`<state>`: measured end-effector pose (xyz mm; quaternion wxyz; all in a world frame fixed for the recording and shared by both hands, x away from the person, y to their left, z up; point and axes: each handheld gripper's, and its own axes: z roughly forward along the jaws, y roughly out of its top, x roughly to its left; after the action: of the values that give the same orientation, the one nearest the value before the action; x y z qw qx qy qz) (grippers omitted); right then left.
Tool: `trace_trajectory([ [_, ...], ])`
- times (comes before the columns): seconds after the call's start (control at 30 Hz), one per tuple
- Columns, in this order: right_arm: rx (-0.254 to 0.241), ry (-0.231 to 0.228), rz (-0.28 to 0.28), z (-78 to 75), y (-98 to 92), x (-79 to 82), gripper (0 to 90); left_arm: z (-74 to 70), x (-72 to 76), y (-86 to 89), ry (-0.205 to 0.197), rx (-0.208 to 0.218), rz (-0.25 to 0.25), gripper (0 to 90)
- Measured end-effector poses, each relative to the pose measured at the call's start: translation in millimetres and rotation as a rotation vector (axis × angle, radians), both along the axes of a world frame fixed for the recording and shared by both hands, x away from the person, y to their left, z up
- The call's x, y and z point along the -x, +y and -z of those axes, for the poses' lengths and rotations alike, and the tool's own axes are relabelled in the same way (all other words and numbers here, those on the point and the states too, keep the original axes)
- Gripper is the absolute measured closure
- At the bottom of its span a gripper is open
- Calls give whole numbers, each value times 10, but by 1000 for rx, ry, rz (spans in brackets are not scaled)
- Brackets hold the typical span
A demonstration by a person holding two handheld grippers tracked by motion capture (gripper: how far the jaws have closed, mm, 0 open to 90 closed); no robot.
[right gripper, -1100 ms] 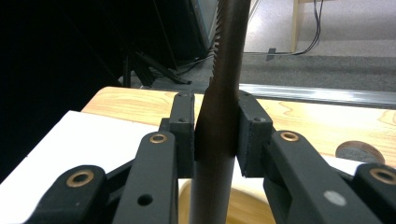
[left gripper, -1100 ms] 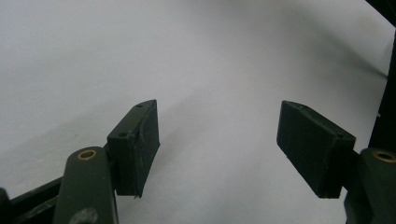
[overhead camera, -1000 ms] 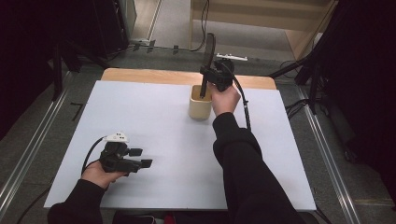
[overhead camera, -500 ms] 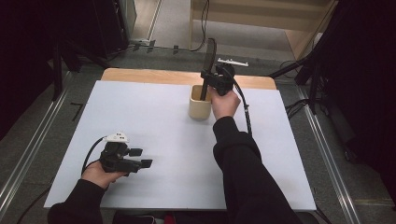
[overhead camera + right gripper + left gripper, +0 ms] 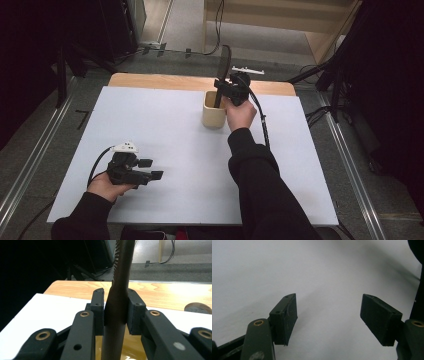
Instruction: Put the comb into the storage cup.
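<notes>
A dark knife (image 5: 223, 65) with a serrated edge stands upright, its lower end inside a beige cup (image 5: 214, 116) at the back middle of the white tabletop (image 5: 165, 125). My right gripper (image 5: 223, 91) is shut on the knife just above the cup's rim. In the right gripper view both pads press the knife (image 5: 120, 290) from either side, with the cup's glossy inside (image 5: 136, 350) below. My left gripper (image 5: 152, 170) rests near the front left of the table, held in a hand. It is open, and bare white surface lies between its pads (image 5: 284, 317).
A wooden strip (image 5: 175, 81) runs along the table's far edge, with a round brown thing (image 5: 198, 308) lying on it. Metal rails (image 5: 35, 165) flank the table on the floor. Cables and dark stands lie beyond the far edge.
My right gripper and the knife have sunk slightly toward the cup. The left gripper has stayed where it was.
</notes>
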<state>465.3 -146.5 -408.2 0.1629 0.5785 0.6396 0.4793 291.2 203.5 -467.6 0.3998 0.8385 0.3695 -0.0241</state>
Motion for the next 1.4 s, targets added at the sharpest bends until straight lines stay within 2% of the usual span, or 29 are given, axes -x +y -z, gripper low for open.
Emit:
trace_trajectory([
  [0.57, 18, 31, -13, 143, 10, 45, 700, 3, 3, -6, 1, -3, 2, 304],
  [0.87, 28, 46, -30, 169, 43, 64, 700, 5, 3, -8, 1, -1, 3, 303],
  [1.13, 19, 53, -31, 209, 37, 93, 700, 8, 3, -11, 1, -1, 5, 303],
  [1.33, 34, 60, -42, 224, 52, 116, 698, 8, 0, -13, 2, -3, 3, 303],
  [1.37, 37, 63, -45, 212, 50, 122, 686, 8, 0, -12, 2, -3, 3, 303],
  [1.4, 30, 58, -49, 204, 43, 126, 629, 8, 1, -12, 2, -3, 3, 304],
])
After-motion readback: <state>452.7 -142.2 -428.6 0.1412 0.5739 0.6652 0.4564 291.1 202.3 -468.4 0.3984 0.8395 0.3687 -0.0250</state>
